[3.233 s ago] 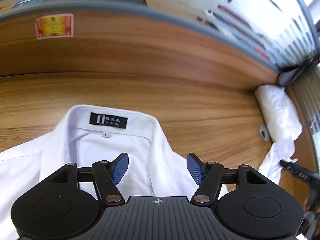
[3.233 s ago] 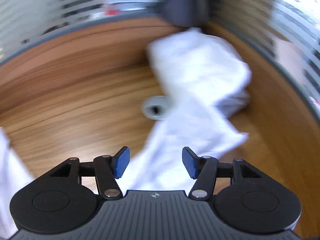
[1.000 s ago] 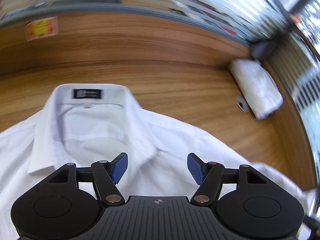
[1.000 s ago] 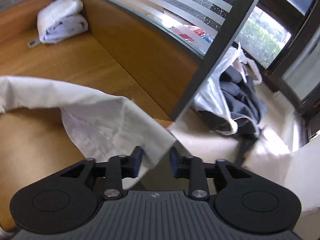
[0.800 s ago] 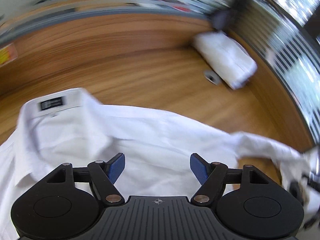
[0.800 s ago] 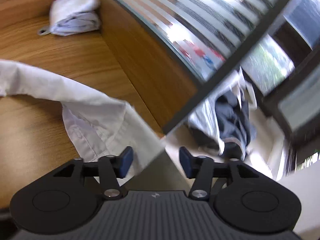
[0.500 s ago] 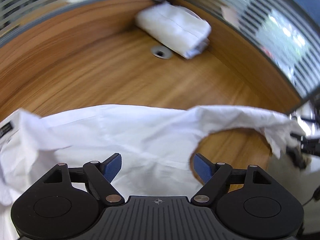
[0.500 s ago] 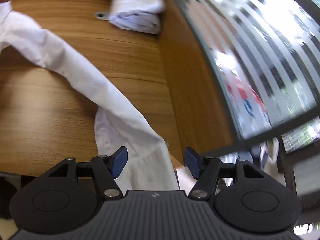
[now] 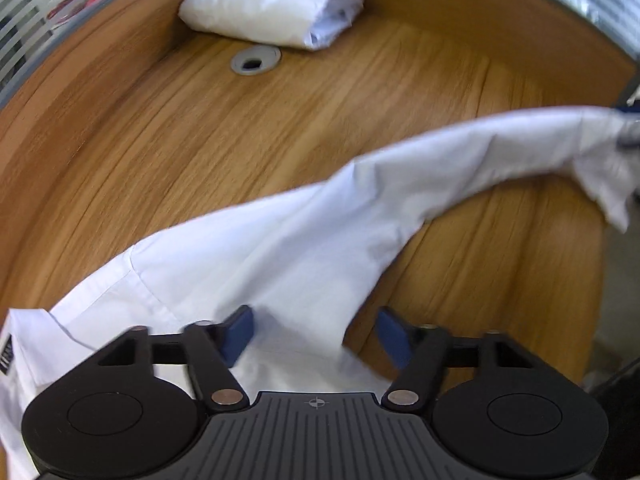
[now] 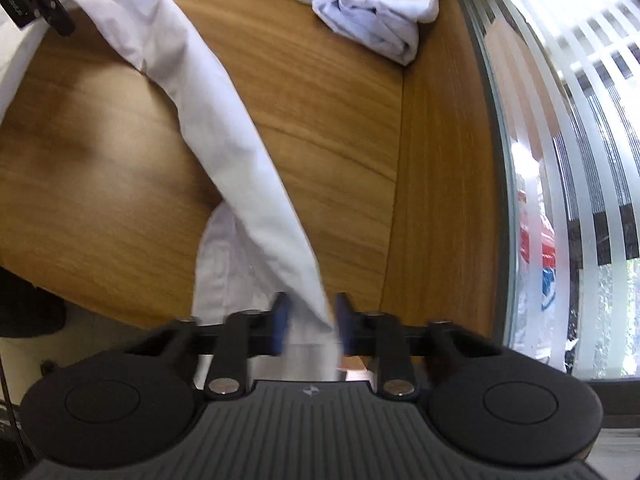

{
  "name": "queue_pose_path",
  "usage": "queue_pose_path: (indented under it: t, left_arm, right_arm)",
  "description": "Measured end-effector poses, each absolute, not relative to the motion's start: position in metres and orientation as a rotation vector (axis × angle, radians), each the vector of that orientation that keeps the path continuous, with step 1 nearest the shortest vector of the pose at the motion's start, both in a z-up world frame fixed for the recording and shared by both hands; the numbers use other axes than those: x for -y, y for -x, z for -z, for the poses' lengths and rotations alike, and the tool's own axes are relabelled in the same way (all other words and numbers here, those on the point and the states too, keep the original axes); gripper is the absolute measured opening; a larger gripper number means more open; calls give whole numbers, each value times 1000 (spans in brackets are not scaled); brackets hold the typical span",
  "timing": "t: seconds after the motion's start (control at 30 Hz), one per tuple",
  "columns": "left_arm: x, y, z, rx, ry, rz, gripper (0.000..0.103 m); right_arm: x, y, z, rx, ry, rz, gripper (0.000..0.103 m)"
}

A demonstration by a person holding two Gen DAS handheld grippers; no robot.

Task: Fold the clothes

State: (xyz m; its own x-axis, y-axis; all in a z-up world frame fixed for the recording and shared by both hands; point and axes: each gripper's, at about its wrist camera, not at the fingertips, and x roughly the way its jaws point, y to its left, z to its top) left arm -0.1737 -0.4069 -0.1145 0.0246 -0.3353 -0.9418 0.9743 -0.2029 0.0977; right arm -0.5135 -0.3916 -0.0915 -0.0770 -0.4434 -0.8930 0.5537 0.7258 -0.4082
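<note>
The supporting surface is a wood-grain desk top (image 9: 320, 120) with a raised wooden back panel. A white dress shirt (image 9: 260, 264) lies partly on it. A folded white garment bundle (image 9: 272, 0) rests near the back corner, just beside a grey round cable grommet (image 9: 255, 61).

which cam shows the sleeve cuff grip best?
Right wrist. The sleeve runs straight down into the right tool, whose fingers pinch the cuff end. Left wrist shows the sleeve stretched out from the shirt body, but the cuff is blurred at the frame's right edge; the left tool is open.
</note>
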Motion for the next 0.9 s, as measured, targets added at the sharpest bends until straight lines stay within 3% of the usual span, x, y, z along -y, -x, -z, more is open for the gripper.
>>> queue_pose_path:
  t: [0.07,0.1,0.23,0.47,0.53,0.6,0.67,0.77,0.9]
  left_arm:
    - [401,166,112,-816,-1115,1446,26]
    - [399,159,108,-848,-1080,1439,23]
    - [380,132,95,-979,-918,1426,23]
    - [361,117,101,-1053,-884,1444,33]
    - [357,110,102,-1091,-833,1451,41]
    - [351,101,101,-1122,-768,1451,50]
    - [342,87,96,-1157,-676,1456,56]
    - [326,65,84,-1203,-542,1443,60]
    - [305,31,68,-1199,-395,1379,63]
  right_arm:
    - [391,514,90,-1432,-64,868,9]
    - [390,513,87,-1427,-31,904,7]
    - [382,510,68,-1348,159,1112,7]
    - [341,508,128,-1437,150,1041,7]
    - [329,507,145,-1462,147,1020,12]
    - [317,510,155,-1480,91,974,30]
    - [310,512,147,-1456,12,953,35]
    - [304,514,130,-1390,-121,922,47]
    - [304,517,92,-1171,-334,853,53]
